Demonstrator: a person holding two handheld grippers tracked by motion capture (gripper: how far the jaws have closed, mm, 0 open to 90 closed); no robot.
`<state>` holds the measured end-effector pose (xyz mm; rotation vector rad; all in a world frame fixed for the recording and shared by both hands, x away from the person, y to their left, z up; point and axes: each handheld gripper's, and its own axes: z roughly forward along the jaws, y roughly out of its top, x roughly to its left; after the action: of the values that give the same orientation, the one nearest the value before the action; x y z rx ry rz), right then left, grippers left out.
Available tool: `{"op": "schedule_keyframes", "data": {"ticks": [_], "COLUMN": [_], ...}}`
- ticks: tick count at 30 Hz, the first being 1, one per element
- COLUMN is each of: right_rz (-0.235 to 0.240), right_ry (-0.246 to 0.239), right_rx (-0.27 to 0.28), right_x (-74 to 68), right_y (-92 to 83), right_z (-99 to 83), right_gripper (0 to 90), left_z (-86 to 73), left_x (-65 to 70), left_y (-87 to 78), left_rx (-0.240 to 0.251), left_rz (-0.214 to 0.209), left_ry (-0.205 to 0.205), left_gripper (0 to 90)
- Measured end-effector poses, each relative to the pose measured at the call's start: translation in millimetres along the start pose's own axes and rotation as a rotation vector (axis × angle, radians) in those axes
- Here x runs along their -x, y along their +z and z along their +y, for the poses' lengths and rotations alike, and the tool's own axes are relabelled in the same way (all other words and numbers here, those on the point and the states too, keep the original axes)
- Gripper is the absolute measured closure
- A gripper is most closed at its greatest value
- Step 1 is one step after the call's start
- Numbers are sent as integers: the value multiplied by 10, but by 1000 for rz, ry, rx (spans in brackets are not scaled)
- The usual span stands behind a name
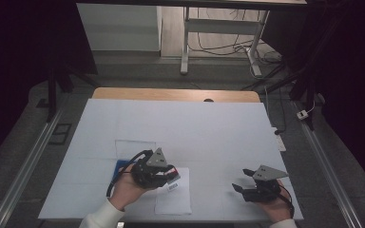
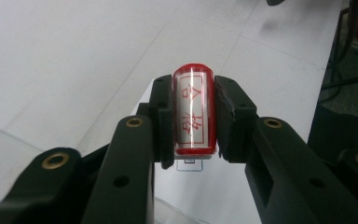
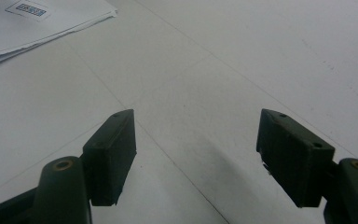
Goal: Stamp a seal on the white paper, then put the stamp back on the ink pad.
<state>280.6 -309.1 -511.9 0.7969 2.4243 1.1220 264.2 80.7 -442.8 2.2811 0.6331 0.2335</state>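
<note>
Two claws at work over the white-covered surface (image 1: 209,128). Left claw (image 2: 193,116) clenched on a red stamp (image 2: 193,114), pads pressing its two long sides so the clear face with the red characters points up at the camera; held that way, presumably so the inked end below aims down at the paper. Seen from the high view, left claw (image 1: 164,173) poised just above the top edge of a white sheet (image 1: 173,197) bearing a small barcode label (image 1: 173,187), with a blue ink pad (image 1: 120,166) just beside the hand and a clear lid or tray (image 1: 134,147) lying behind it. Sheet kept near the front edge, within easy reach for stamping. Stamp itself off the surface, up in the left claw's grip, probably between inking and pressing.

Right claw (image 3: 196,154) spread wide, nothing between its pads, bare surface beneath; resting well apart at the right (image 1: 249,180), likely waiting to steady the sheet.
</note>
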Motion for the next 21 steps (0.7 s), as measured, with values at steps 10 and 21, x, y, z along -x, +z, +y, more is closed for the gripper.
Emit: {"op": "schedule_keyframes", "data": {"ticks": [10,21], "right_rz": [-1,-4], "right_ry": [6,6], "right_rx": [7,8], "right_x": [4,7], "right_y": [-8,-14], "right_z": [0,-2], "right_gripper": [282,282], "left_z": [-4,-31], "left_x": [-49,-98], "left_y": [-118,-212], "left_rx": [19,32], "left_rz": [-1,14], "left_ry": [-5,-17], "left_gripper": [702,702]}}
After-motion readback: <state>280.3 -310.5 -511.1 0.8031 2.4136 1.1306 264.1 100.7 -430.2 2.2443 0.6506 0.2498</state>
